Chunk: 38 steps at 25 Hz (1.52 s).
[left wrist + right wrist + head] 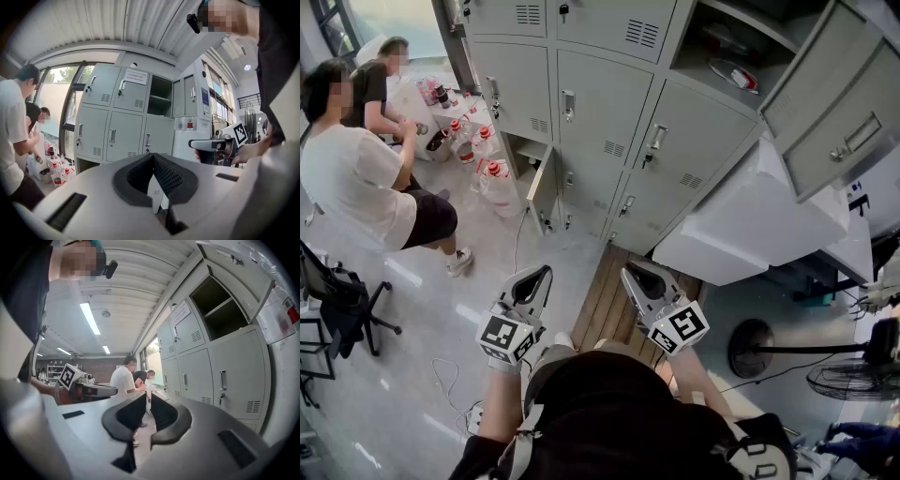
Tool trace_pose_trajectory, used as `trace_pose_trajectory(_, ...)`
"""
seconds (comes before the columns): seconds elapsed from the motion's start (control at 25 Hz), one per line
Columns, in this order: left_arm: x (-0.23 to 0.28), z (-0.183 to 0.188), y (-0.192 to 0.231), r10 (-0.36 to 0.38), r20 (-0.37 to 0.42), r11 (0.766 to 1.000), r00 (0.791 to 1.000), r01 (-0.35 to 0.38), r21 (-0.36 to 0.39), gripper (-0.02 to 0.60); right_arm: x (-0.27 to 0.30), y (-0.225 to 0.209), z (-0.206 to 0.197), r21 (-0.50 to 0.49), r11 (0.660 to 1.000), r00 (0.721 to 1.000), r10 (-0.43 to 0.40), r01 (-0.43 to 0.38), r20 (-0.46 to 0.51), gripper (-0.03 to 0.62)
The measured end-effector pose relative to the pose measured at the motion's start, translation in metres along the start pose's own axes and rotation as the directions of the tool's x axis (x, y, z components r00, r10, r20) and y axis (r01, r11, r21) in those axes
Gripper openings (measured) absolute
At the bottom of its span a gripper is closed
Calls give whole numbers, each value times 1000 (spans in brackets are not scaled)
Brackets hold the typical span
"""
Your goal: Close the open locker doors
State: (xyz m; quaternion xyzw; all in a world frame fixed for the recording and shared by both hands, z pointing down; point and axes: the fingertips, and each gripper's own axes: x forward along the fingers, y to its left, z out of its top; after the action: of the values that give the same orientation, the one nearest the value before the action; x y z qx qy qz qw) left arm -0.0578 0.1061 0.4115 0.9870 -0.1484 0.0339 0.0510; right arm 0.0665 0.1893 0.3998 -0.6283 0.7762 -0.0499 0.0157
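Observation:
A bank of grey lockers [581, 103] stands ahead. One upper compartment [727, 52] gapes open, its door [839, 108] swung out to the right. A low door [542, 187] at floor level also hangs open. In the left gripper view the upper compartment [161, 98] and its door [183, 96] show; in the right gripper view the same compartment [219, 305] shows with its door [239, 266] above it. My left gripper [539, 277] and right gripper [636, 277] are held side by side, well short of the lockers. Both are shut with nothing between the jaws.
Two people [356, 173] work at the left by several bottles [483, 155] on the floor. A white box [750, 220] stands against the lockers on the right. A wooden pallet [605, 305] lies ahead, a black chair [337, 300] at left, fans [853, 375] at right.

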Motion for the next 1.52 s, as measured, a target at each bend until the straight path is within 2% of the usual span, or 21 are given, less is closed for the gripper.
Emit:
trace_pose_trajectory(0.4, -18, -4, 27, -14, 1, 1000, 1000, 14, -9, 8, 27, 23, -4, -34, 999, 999, -7, 6, -34, 43)
trace_pose_trajectory(0.64, -28, -12, 52, -45, -6, 999, 999, 45, -24, 8, 45, 33, -12, -10, 998, 998, -58, 58, -30, 43)
trace_pose_trajectory(1.04, -21, -27, 73, -54, -39, 998, 998, 53, -32, 8, 54, 8, -23, 45, 990, 991, -131, 132, -32, 43)
trace_pose_trajectory(1.52, 36, -18, 100, 72, -37, 996, 997, -74, -53, 8, 104, -58, -11, 41, 999, 999, 0, 1, -36, 43)
